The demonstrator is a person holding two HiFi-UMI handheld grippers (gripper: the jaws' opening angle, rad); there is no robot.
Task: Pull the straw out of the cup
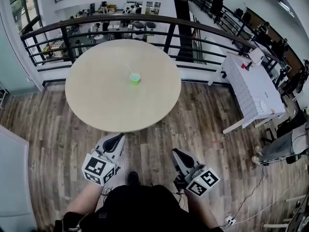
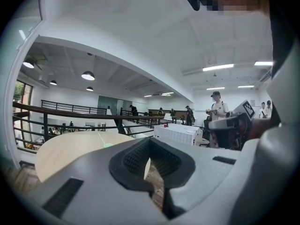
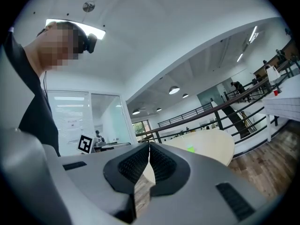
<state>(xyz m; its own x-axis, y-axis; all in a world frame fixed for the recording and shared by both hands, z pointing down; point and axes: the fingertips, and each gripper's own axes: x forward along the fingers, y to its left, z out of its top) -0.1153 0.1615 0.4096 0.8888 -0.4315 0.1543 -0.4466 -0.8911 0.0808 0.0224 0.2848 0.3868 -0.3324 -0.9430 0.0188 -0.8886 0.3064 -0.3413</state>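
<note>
The round, pale wooden counter (image 1: 106, 95) stands in front of me on the plank floor (image 1: 207, 124), with a dark railing (image 1: 120, 19) behind it. My left claw (image 1: 118, 138) and my right claw (image 1: 176, 152) hang low by my body, short of the counter's near edge. Both are clenched on nothing, jaws pressed together. Near the counter's middle, well apart from both claws, a small bright green cup (image 1: 135, 79) stands upright. A thin pale straw (image 1: 129, 68) rises from it, leaning up and left in the head view.
</note>
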